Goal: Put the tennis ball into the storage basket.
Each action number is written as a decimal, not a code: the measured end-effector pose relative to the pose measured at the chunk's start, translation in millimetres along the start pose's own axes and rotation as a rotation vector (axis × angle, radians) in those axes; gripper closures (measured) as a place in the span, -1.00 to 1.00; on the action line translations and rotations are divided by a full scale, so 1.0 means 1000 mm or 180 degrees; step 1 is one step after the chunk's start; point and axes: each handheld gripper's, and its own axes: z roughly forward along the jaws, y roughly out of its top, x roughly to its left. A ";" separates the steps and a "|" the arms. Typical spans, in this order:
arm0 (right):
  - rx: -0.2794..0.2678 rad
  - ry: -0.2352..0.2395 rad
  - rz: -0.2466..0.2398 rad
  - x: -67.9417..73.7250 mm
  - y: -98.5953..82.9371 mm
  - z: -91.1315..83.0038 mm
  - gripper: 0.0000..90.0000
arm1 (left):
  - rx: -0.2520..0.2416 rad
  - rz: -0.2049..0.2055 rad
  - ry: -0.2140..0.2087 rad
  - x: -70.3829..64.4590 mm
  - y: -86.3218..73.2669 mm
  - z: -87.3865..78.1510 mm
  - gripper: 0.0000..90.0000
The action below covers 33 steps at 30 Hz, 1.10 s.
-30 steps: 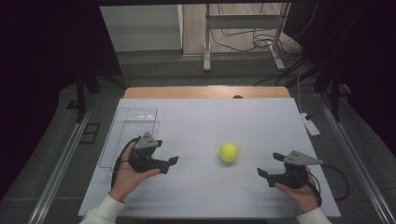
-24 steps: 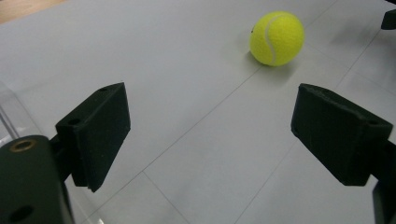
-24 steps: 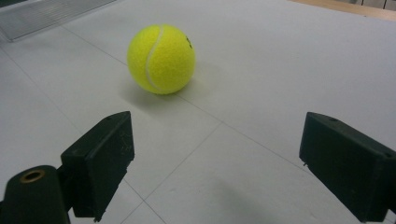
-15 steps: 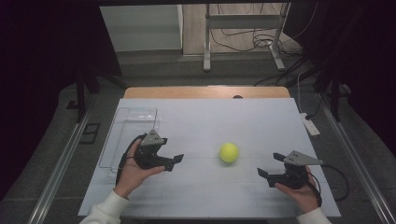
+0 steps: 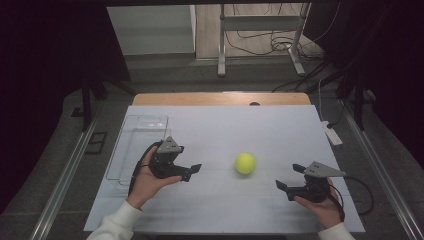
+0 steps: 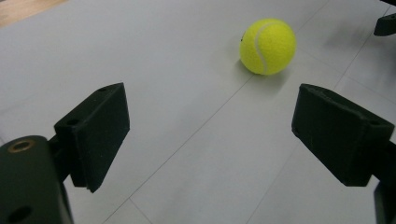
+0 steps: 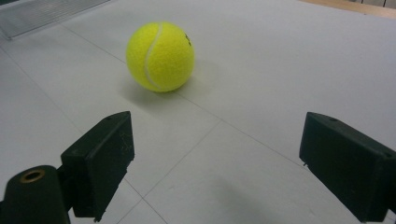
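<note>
1. The tennis ball [image 5: 245, 163] sits on the table [image 5: 225, 130], a bright yellow-green sphere with a fuzzy felt nap and a pale curved seam; a small dark mark shows on its upper side in both gripper views.
2. It rests near the middle of the table, between the two hand-held grippers and touching neither, a little nearer the right one than the left.
3. The left hand-held gripper [image 5: 192, 170] is held just above the surface, its jaws spread wide and pointing toward the ball; in the left gripper view the ball [image 6: 268, 46] lies ahead, beyond the right-hand jaw's reach.
4. The right hand-held gripper [image 5: 290, 176] also stands wide, gripping nothing, low over the table near the front right; in the right gripper view the ball [image 7: 160, 56] lies ahead, closer to the left jaw.
5. Open table lies all round the ball: bare surface ahead of it to the far edge, and bare surface on either side out to each gripper.
6. A clear plastic tray [image 5: 140, 145] lies along the left edge, just behind the left hand, well apart from the ball.
7. The tabletop is a smooth, matte, pale grey sheet with faint straight seam lines; a wooden strip shows at its far edge.
8. The jaws are flat, blocky black pads with a dull, slightly rough finish.
</note>
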 end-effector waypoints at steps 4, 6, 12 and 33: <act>-0.0001 -0.0002 0.0001 0.000 0.000 0.000 -0.77 | 0.0021 0.0006 -0.0016 0.000 0.002 0.003 -0.72; 0.0000 -0.0004 0.0001 0.000 0.000 0.000 -0.77 | 0.0029 0.0010 -0.0025 -0.001 0.003 0.005 -0.72; -0.0003 0.0002 0.0004 0.000 -0.001 0.000 -0.77 | 0.0045 0.0029 -0.0050 -0.002 0.007 0.009 -0.72; 0.0016 -0.0012 -0.0012 -0.001 -0.002 -0.001 -0.77 | 0.0075 0.0105 -0.0160 -0.009 0.022 0.026 -0.73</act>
